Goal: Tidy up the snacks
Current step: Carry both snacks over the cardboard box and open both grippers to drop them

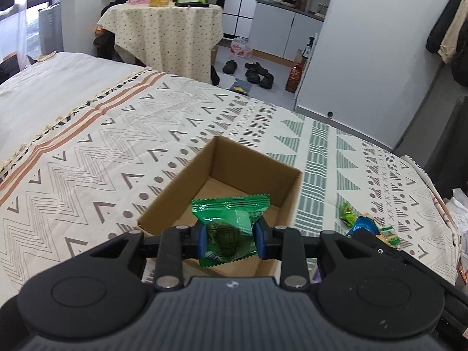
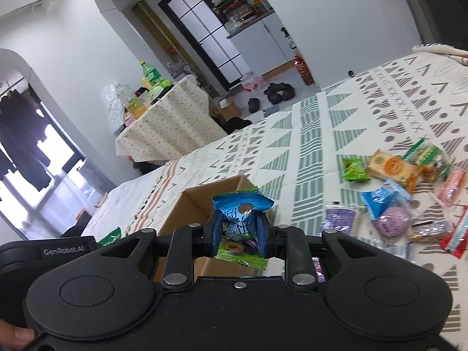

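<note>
Two packets are in hand, one per hand-held gripper.

Left wrist view: left hand-held gripper (image 1: pixel 230 238) is clamped on a green packet (image 1: pixel 229 222), pads pinching its middle, both crimped ends free. It is pitched down toward the open box (image 1: pixel 187 184) on the bed (image 1: pixel 87 152), and the packet appears to hang over the box's near part. Box floor looks bare. Risk: the near wall sits close under the jaws; a low release could leave the packet perched on the rim or slid outside.

Right wrist view: right hand-held gripper (image 2: pixel 239 235) is closed on a blue packet (image 2: pixel 241 219), pinched narrow. View is rolled, so the wrist is canted, pointing shallowly toward the box. The loose pile (image 2: pixel 409 193) lies to the right on the bed. Risk: both tools converge on one small opening, so they may knock together or nudge the light box; the slick wrapper may slip.
</note>
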Demonstrator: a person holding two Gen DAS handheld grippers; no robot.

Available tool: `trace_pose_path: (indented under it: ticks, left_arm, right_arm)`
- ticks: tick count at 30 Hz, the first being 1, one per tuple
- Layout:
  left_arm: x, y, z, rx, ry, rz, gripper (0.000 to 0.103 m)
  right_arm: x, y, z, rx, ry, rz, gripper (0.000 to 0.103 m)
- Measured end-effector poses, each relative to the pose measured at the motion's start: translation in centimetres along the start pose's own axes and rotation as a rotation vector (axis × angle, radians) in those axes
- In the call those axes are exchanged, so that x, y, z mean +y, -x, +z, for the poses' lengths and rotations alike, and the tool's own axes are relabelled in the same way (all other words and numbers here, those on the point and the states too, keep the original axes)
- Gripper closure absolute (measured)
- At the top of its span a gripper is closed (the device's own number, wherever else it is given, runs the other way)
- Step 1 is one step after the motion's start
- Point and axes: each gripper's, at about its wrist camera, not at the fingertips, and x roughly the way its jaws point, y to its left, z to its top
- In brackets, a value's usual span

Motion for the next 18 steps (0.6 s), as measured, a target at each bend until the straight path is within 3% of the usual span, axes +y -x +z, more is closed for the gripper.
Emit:
trace_pose_path:
  ticks: [18]
  left_arm:
    - [3.7, -4.6, 1.1, 0.079, 0.064, 0.034, 0.069]
  right_arm:
    - [3.8, -4.6, -1.2, 0.068, 0.067, 0.112, 0.078]
